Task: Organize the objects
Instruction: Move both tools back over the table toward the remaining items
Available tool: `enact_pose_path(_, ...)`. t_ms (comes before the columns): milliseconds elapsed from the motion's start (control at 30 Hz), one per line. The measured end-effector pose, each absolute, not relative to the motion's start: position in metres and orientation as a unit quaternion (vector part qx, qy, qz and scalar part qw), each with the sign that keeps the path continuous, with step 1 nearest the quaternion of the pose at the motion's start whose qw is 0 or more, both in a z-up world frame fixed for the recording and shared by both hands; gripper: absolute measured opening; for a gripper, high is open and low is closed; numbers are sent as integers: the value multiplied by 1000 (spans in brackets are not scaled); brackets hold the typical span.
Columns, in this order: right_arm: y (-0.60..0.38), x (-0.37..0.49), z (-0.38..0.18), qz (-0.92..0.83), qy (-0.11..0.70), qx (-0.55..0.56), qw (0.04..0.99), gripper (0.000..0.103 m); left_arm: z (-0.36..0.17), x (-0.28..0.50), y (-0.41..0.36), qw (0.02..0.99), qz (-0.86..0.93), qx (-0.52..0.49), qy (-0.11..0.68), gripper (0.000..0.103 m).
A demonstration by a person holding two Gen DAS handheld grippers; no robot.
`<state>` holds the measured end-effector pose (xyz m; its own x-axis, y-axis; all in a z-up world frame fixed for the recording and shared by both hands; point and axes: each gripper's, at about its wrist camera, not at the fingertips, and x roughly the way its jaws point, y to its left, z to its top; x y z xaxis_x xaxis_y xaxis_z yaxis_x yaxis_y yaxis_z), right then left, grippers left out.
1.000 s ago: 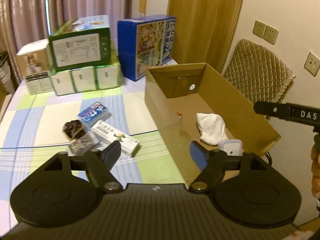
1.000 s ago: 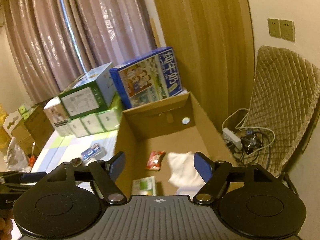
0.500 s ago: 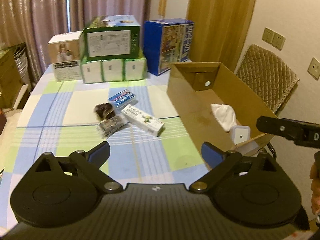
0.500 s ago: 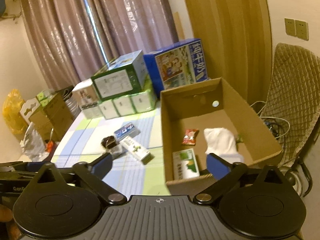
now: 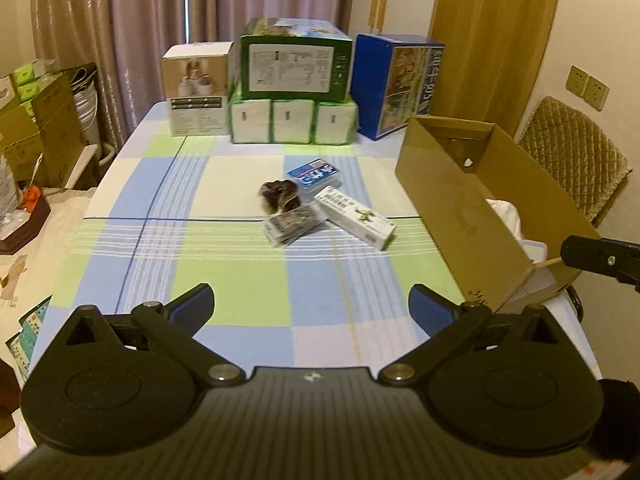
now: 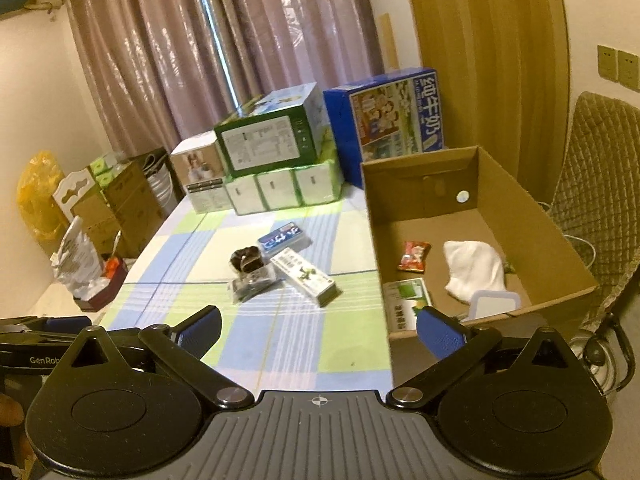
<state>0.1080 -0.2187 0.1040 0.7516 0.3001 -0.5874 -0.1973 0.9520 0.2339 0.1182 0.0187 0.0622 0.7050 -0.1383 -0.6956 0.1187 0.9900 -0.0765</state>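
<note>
Mid-table lies a small heap: a blue card box (image 5: 315, 174) (image 6: 283, 237), a dark round bundle (image 5: 279, 195) (image 6: 246, 259), a clear packet (image 5: 293, 225) (image 6: 252, 283) and a long white box (image 5: 355, 216) (image 6: 307, 275). An open cardboard box (image 5: 460, 204) (image 6: 532, 216) at the table's right edge holds a white cloth (image 6: 475, 271), a red sachet (image 6: 414, 256), a green-and-white box (image 6: 407, 301) and a white lidded tub (image 6: 494, 305). My left gripper (image 5: 311, 307) hangs open over the near table, nothing in it. My right gripper (image 6: 319, 328) is open and holds nothing, near the cardboard box's front corner.
Stacked cartons stand at the table's far end: a white one (image 5: 196, 88), a green one (image 5: 295, 60) on white-green packs, a blue milk carton (image 5: 400, 84). A quilted chair (image 5: 576, 164) is right of the table. Boxes and bags (image 6: 80, 208) crowd the floor at left.
Both grippers have pulled back and up from the cardboard box. The left one has swung left to face the table's middle. Both have stayed open, holding nothing.
</note>
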Motion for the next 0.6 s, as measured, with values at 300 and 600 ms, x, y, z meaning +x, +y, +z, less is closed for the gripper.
enact_pose_path(300,-196,114,98,157,332,64,928,101,55,122,38,921,-56,-25,386,102)
enact_pose_path(600,-176,122,89,181,335,45,923,101,43,136,47,916,-52,-25,396,102)
